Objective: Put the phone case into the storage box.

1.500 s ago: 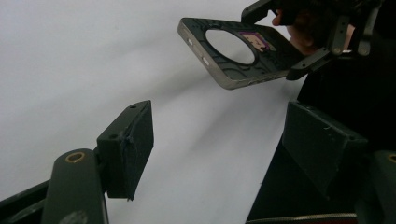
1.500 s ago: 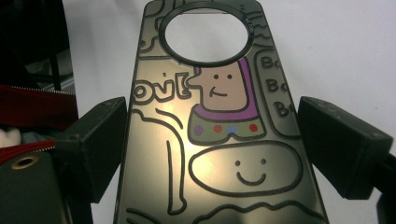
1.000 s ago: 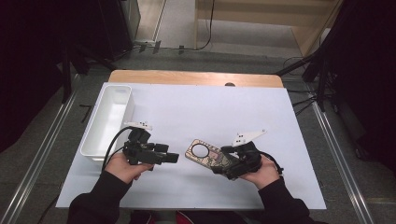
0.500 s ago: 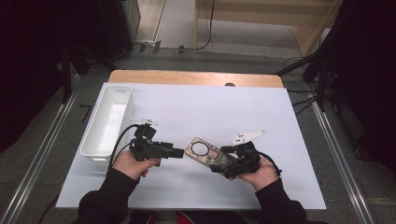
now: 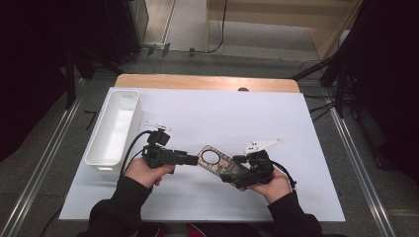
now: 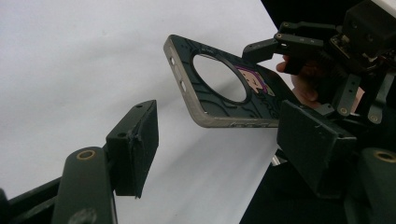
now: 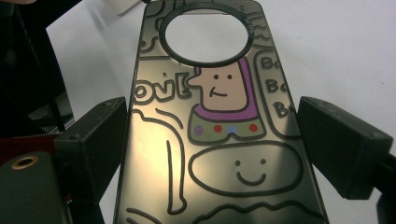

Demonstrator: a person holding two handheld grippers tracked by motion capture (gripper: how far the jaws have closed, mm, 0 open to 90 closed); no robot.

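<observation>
A dark phone case [image 5: 217, 163] with cartoon drawings and a round camera hole hangs tilted just above the white table cover [image 5: 222, 113]. My right gripper [image 5: 236, 174] is shut on it, one jaw on each long side, as the right gripper view shows around the case [image 7: 154, 154] and gripper [image 7: 212, 140]. My left gripper [image 5: 194, 159] is open and points at the case's hole end. In the left gripper view the case [image 6: 219, 107] hovers just beyond my open left gripper [image 6: 224, 140], with the right gripper [image 6: 317, 60] behind it.
A long white tray [image 5: 113, 128] stands at the left edge of the cover, close behind my left hand. A strip of wooden tabletop [image 5: 207, 82] shows at the far side. Dark floor, rails and cables surround the table.
My left gripper has moved right and a little forward, up to the case's hole end. The right gripper has kept hold of the case, almost in place.
</observation>
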